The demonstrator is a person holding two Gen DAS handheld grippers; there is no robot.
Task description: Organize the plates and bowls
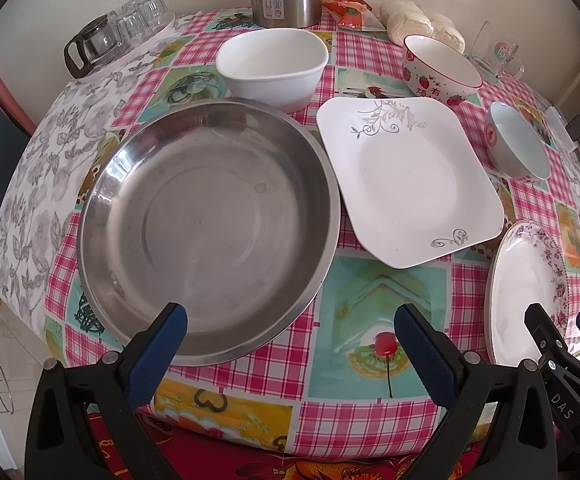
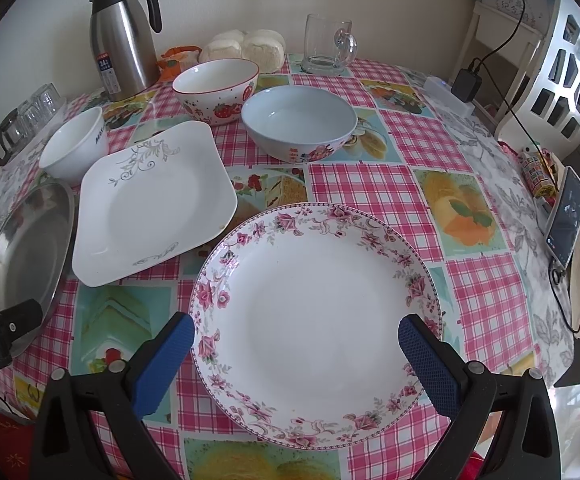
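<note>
Checked table (image 2: 370,188), floral plate (image 2: 314,312) under right gripper (image 2: 296,354)

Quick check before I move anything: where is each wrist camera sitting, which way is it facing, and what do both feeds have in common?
Left wrist: above the near table edge, angled steeply down at the steel pan; open left gripper in front, right gripper at the right edge.
Right wrist: further right, angled down at the flowered plate; open right gripper in front, left gripper at the left edge.
Shared: square plate, strawberry bowl, steel jug.
</note>
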